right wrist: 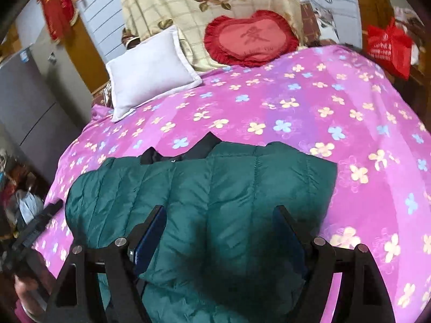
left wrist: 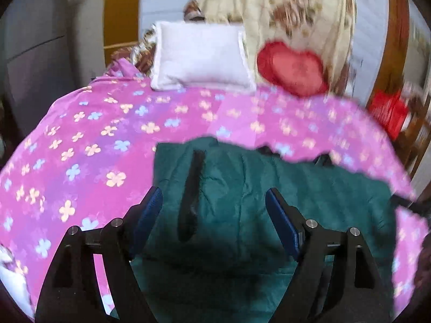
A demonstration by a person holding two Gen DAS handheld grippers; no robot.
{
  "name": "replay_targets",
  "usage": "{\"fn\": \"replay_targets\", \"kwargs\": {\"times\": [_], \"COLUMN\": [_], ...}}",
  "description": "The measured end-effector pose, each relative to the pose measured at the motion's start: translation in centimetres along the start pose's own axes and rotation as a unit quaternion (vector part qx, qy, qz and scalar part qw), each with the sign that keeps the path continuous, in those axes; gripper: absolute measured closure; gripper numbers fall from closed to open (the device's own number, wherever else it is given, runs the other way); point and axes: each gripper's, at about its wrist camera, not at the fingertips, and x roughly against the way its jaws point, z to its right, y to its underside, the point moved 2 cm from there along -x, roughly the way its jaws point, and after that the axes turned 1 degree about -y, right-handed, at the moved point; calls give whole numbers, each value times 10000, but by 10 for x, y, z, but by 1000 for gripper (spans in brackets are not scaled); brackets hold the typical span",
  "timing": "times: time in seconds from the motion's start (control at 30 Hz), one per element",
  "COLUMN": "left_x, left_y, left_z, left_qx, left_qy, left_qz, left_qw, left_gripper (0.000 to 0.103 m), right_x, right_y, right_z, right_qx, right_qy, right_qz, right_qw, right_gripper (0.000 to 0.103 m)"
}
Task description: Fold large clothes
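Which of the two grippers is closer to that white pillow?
Left, likely. The white pillow sits at the bed's far left; the left gripper hovers over the green jacket on that side, while the right gripper is further right.

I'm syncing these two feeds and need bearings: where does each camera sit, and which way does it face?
Left wrist: on the left gripper, jaws open, looking along the bed over the green jacket toward the white pillow.
Right wrist: on the right gripper, jaws open above the jacket; the person's hand shows lower left.
Shared: jacket, pillow, red heart cushion, pink bedspread.
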Motion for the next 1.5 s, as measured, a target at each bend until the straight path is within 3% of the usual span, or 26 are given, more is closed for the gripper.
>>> {"fn": "replay_targets", "kwargs": {"times": [0.17, 0.27, 0.43, 0.6, 0.83, 0.93, 1.03, 1.2, 1.3, 1.43, 1.5], "left_x": [-52, -60, -70, -73, -74, -75, -75, -77, -79, -82, -83], "left_y": [15, 19, 19, 19, 21, 21, 20, 20, 20, 20, 20], "left_z": [16, 15, 22, 25, 24, 25, 25, 30, 32, 32, 34], "left_qx": [-320, -132, -180, -198, -234, -251, -255, -310, -361, -350, -354], "left_qy": [-274, -187, -189, -265, -239, -253, -249, -284, -330, -308, -332], "left_qz": [-707, -752, -808, -852, -851, -848, -843, -868, -889, -862, -849], "left_qw": [9966, 9969, 9964, 9958, 9958, 9958, 9958, 9953, 9948, 9952, 9952], "left_gripper": [24, 23, 22, 21, 21, 21, 21, 20, 20, 20, 19], "right_x": [-39, -60, -76, -68, -18, -22, -37, -52, -43, -15, -20], "right_y": [4, 10, 8, 4, 15, 29, 40, 44, 39, 24, 15], "right_z": [-1, 5, 27, 24, -4, -15, -13, 1, 2, 8, 11], "right_qx": [155, 331, 219, 100, 142, 495, 831, 840, 732, 281, 190], "right_qy": [296, 635, 825, 982, 363, 444, 816, 937, 834, 501, 510], "right_qz": [-232, -248, -217, -350, 15, -186, -354, -352, -367, 95, 61], "right_qw": [9992, 9971, 9961, 9945, 9992, 9976, 9926, 9914, 9931, 9983, 9985], "right_gripper": [24, 24, 21, 21, 21, 21, 21, 21, 21, 21, 21]}}
